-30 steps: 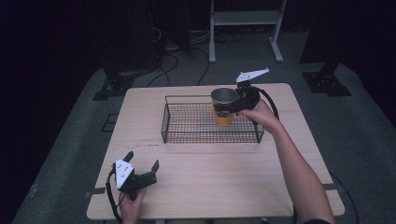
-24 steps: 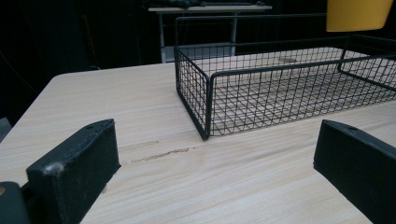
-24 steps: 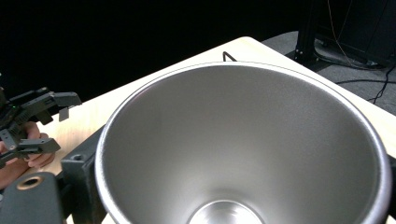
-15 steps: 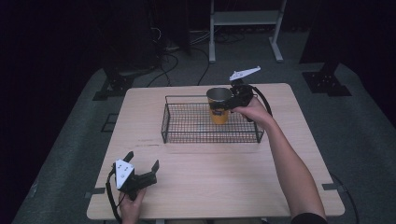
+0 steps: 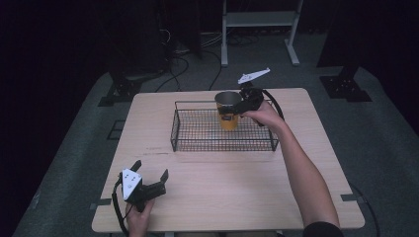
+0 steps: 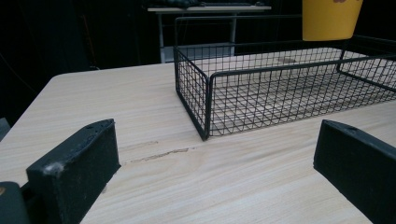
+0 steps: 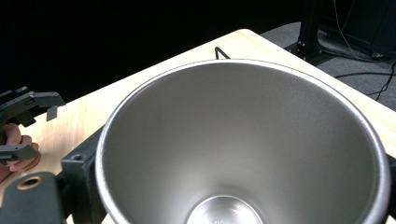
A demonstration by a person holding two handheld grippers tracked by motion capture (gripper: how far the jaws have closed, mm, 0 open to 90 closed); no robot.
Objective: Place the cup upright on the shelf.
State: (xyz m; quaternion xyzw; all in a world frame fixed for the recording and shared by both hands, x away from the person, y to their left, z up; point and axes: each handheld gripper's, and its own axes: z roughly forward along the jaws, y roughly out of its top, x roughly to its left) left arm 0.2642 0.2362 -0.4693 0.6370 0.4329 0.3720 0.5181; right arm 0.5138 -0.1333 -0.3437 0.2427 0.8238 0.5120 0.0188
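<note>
**Over the basket, cup held in your right hand-held gripper**

Above the far right part of the basket [image 5: 197, 143], your right hand-held gripper [image 5: 242, 102] is clamped on the cup [image 5: 228, 109] at its rim. The cup is yellow outside with a bare metal inside and stands upright, mouth up. In the left gripper view its yellow base [image 6: 330, 19] hangs clear of the basket's wire floor, with the far rim of the basket [image 6: 261, 70] behind it. In the right gripper view the cup's steel inside [image 7: 243, 149] looks empty, and one black jaw sits against its outer wall at the lower left.

Your right hand [image 5: 262, 114] grips the tool from the near right side, forearm stretched across the counter [image 5: 237, 192]. The basket itself is a black wire tray standing on the far half of the counter.

At the near left corner, your left hand-held gripper [image 5: 150, 173] rests low over the wood with its jaws spread wide and nothing between them; your left hand [image 5: 138, 219] holds it from below. It is well apart from the basket and points toward it.
</note>
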